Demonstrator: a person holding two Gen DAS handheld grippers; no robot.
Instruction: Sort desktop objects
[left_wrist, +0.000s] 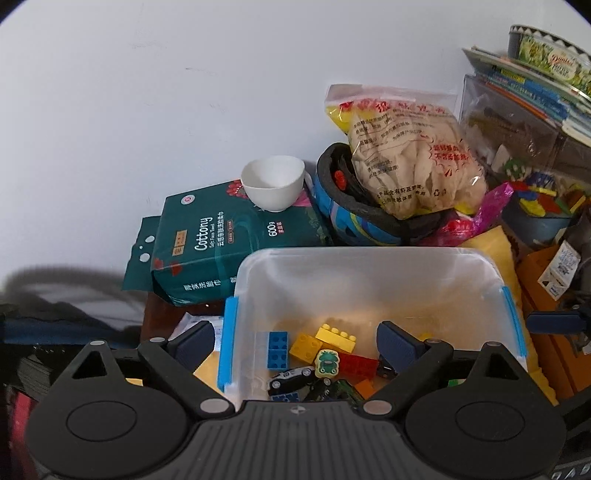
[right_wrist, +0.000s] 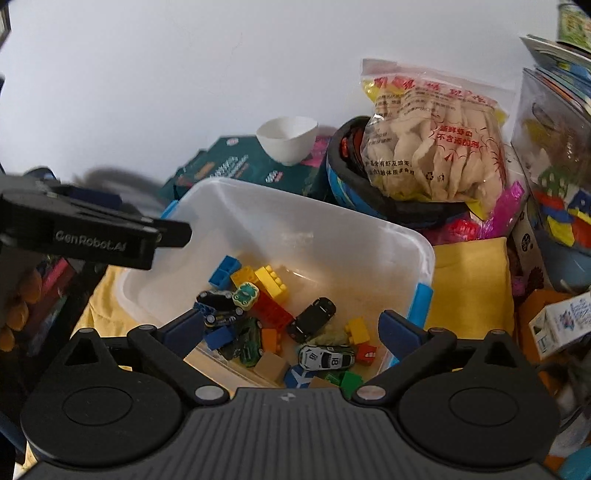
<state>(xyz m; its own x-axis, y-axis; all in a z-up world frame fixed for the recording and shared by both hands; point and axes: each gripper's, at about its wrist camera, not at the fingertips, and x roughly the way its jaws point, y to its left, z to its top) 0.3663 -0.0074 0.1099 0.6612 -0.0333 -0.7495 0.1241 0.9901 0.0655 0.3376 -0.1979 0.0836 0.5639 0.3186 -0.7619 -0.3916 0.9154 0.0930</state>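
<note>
A: What can we read? On the white toy car (right_wrist: 325, 357) in the clear plastic bin (right_wrist: 369, 236) we make out "18" on roof and door. The dark green tissue pack (left_wrist: 221, 236) behind the bin says "Cottony" and "600g". The side of the left hand-held gripper (right_wrist: 173, 232), seen from the right wrist camera, reads "GenRobot.AI". The snack bag (left_wrist: 410, 162) carries red Chinese print that we cannot read well.

B: Where do the toys lie for us?

A: All inside the bin, toward its near end. The right hand-held gripper (right_wrist: 295, 328) hangs over that end with its jaws spread wide and nothing between the pads; the white car and a black toy car (right_wrist: 312, 319) lie below the gap. The left hand-held gripper (left_wrist: 295, 341) is also released and empty, straddling the bin's left wall, with one finger outside by the blue latch (left_wrist: 226, 343) and one over the bricks (left_wrist: 334, 336).

B: How do they look?

A: Chunky studded bricks in yellow, red, blue, orange and green, jumbled with several small cars and a green frog eraser (left_wrist: 325, 363).

B: And around the bin?

A: It sits on a yellow cloth (right_wrist: 469, 284). A white bowl (left_wrist: 273, 182) rests on the tissue pack, and the snack bag sits in a blue helmet (left_wrist: 354, 225) at the back of the tabletop by the wall.
</note>
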